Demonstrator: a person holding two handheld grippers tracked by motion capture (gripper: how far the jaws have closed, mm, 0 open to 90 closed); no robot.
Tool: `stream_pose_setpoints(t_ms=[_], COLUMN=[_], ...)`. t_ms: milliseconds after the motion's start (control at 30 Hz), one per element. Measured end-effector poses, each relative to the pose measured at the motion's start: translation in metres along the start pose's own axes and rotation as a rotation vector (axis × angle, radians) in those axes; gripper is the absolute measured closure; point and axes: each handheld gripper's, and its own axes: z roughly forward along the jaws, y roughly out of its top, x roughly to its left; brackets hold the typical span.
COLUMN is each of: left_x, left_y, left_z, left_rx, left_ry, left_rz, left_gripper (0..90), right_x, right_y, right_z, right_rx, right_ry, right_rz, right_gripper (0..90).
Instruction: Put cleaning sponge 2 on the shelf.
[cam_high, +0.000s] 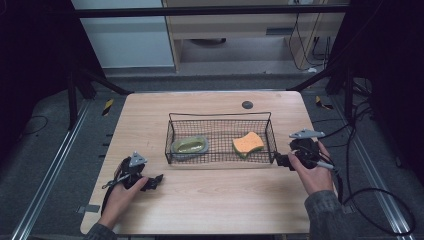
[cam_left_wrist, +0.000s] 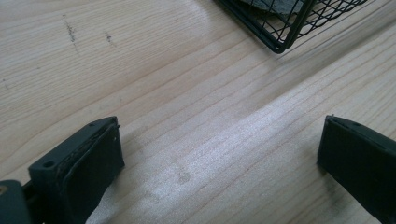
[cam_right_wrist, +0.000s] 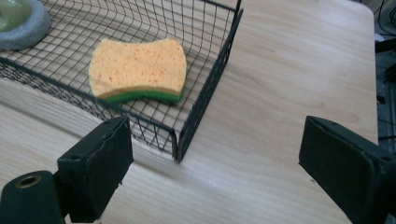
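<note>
Wooden bench (cam_high: 210, 200) at frame centre: my right tool (cam_high: 281, 161), released, sits nearer the orange-and-green sponge (cam_high: 248, 144) in the black wire basket (cam_high: 220, 115); left tool (cam_high: 156, 180) also released.

A black wire basket (cam_high: 220, 118) sits mid-table holding an orange sponge with a green underside (cam_high: 248, 143), lying flat at its right end, and a green, grey-rimmed pad (cam_high: 190, 146) at its left end.
</note>
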Motion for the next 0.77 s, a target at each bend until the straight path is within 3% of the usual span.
stream_pose_setpoints(t_ms=[167,400,667,767], left_x=[0.000,0.000,0.000,0.000], left_y=[0.000,0.000,0.000,0.000], left_z=[0.000,0.000,0.000,0.000], left_rx=[0.001,0.001,0.001,0.001], left_ry=[0.000,0.000,0.000,-0.001], left_rz=[0.004,0.004,0.004,0.003], left_gripper=[0.0,0.0,0.0,0.0], right_x=[-0.001,0.000,0.003,0.004], right_y=[-0.024,-0.055,-0.074,-0.076], right_z=[0.006,0.031,0.057,0.061], right_rx=[-0.011,0.003,0.021,0.009], right_ry=[-0.005,-0.020,-0.021,0.001], right_rz=[0.007,0.015,0.035,0.063], right_gripper=[9.8,9.1,6.9,5.8])
